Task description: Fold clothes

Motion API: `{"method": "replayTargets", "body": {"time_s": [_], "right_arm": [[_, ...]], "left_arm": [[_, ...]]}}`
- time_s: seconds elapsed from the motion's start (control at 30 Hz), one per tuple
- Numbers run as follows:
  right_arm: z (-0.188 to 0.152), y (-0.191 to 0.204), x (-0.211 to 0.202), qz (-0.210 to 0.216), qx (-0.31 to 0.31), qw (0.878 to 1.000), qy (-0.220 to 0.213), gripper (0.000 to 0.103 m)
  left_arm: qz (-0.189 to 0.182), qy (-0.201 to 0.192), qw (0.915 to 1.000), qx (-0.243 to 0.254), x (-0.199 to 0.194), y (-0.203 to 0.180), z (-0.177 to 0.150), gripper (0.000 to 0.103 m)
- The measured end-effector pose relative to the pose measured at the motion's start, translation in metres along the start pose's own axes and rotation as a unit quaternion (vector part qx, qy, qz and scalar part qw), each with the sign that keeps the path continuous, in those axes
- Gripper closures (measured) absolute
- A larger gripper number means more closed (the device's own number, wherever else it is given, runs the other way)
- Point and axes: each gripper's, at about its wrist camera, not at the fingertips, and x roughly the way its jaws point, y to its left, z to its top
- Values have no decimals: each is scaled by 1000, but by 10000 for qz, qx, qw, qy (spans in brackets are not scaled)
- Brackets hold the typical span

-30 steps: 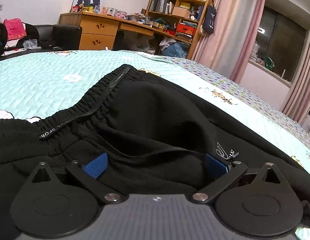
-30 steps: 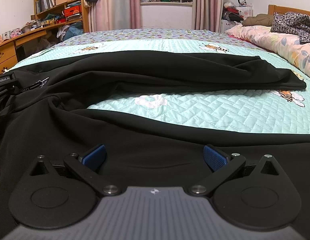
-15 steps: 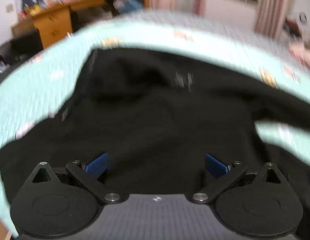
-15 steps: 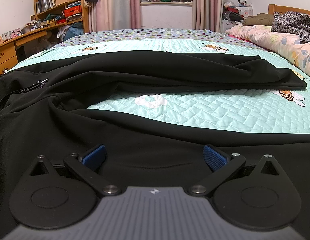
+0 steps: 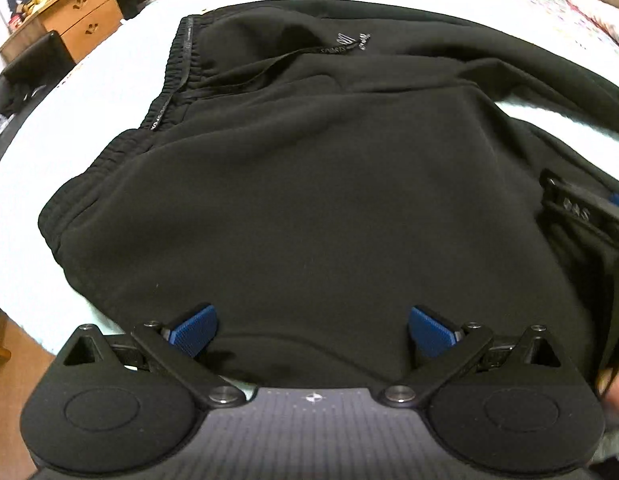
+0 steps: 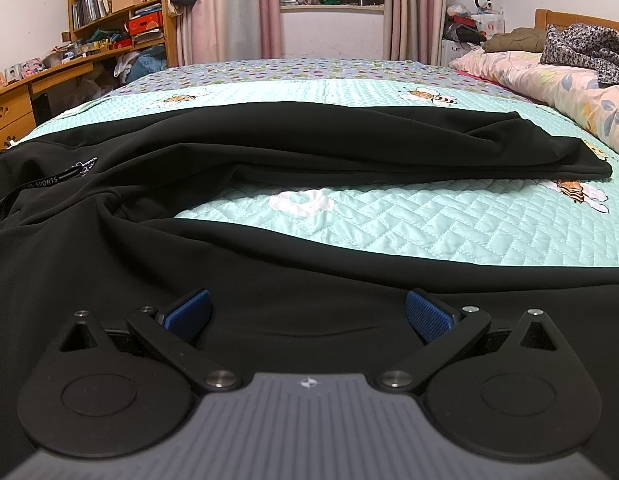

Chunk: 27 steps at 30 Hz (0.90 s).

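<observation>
Black sports trousers (image 5: pixel 309 184) lie spread on the bed, elastic waistband (image 5: pixel 177 68) toward the far left, legs running off to the right. My left gripper (image 5: pixel 311 330) hovers above the seat of the trousers, open, nothing between its blue pads (image 5: pixel 191 330). In the right wrist view the trousers (image 6: pixel 269 148) show both legs apart, with quilt between them. My right gripper (image 6: pixel 307 316) rests low over the near leg, open and holding nothing. The right gripper's body (image 5: pixel 585 216) shows at the right edge of the left wrist view.
A mint quilted bedspread (image 6: pixel 449 220) with bee prints covers the bed. A wooden desk (image 5: pixel 81 20) and bookshelf (image 6: pixel 121 12) stand beyond the far side. Pillows and a patterned garment (image 6: pixel 581 52) lie at the headboard end. A hand (image 5: pixel 617 392) shows at lower right.
My left gripper has lifted off the waistband area and swung up, now looking down on the trousers from above. The right gripper has stayed still.
</observation>
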Motion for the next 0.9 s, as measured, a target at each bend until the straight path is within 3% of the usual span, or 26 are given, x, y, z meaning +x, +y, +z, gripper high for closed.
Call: {"method": "replayTargets", "body": {"time_s": [0.23, 0.37, 0.47, 0.7, 0.83, 0.9], "right_arm": [[1, -6, -1, 158, 147, 9998, 0, 0], [8, -28, -8, 954, 40, 9951, 264, 0], [6, -58, -19, 1513, 756, 9853, 256, 0], [17, -53, -49, 1971, 965, 9756, 89, 0], [22, -39, -34, 2179, 983, 9710, 104, 0], [13, -41, -11, 2244, 1051, 9681, 377, 0]], "left_arm": [[-88, 152, 9998, -73, 7, 4, 5, 1], [-796, 66, 9949, -608, 4, 31, 19, 1], [-1058, -248, 9901, -889, -4, 58, 37, 2], [-735, -1360, 9816, -1117, -19, 129, 121, 1], [-1031, -1392, 9760, -1316, 13, 171, 182, 1], [-1298, -1316, 9717, -1471, 26, 176, 189, 1]]}}
